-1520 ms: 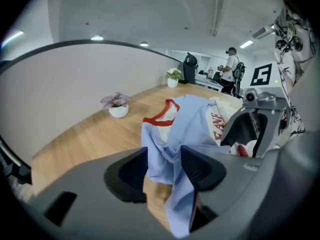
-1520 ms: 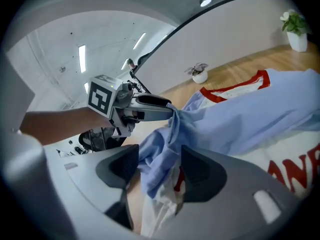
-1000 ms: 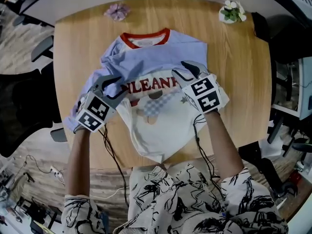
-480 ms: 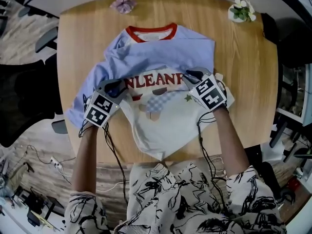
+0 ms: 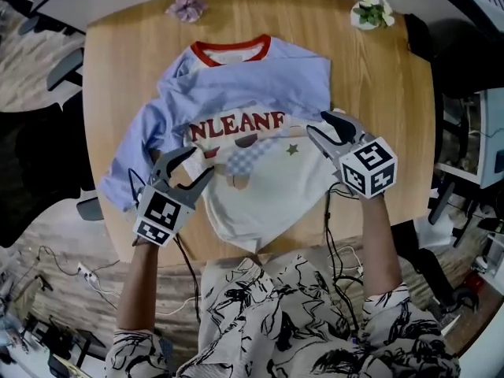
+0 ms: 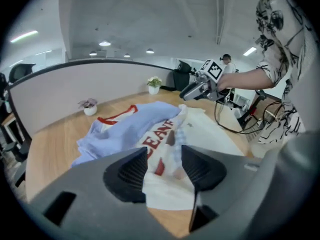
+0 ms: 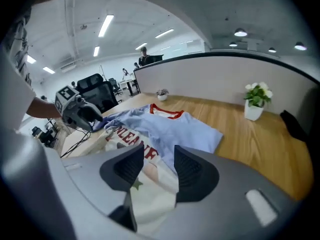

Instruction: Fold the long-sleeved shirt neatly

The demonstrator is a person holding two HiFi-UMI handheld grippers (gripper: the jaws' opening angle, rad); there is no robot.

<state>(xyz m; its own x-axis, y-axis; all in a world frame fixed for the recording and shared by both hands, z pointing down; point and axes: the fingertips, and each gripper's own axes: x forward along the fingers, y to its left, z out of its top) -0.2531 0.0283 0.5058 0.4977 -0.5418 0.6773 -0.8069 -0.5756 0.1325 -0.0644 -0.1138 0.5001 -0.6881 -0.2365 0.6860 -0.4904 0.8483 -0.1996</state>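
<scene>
The long-sleeved shirt [image 5: 252, 93] lies on the round wooden table [image 5: 378, 93], its red collar at the far side. Its light blue upper part is folded down to the red lettering, and the white body [image 5: 268, 187] reaches the near edge. A blue sleeve [image 5: 130, 164] trails off to the left. My left gripper [image 5: 191, 168] hovers over the shirt's left edge, jaws opening, nothing between them. My right gripper [image 5: 324, 124] hovers by the right edge, jaws also opening and empty. In the gripper views, the shirt [image 6: 150, 129] [image 7: 170, 129] shows beyond the left gripper's [image 6: 164, 166] and the right gripper's [image 7: 159, 166] jaws.
A small pot with a purple plant [image 5: 187, 8] and a white pot with a green plant [image 5: 370, 14] stand at the table's far edge. A black object [image 5: 417, 38] sits at the far right rim. Office chairs and cables surround the table.
Both grippers have drawn back from the lettering line toward the person and spread apart, with their jaws wider. The blue fold stays lying on the shirt.
</scene>
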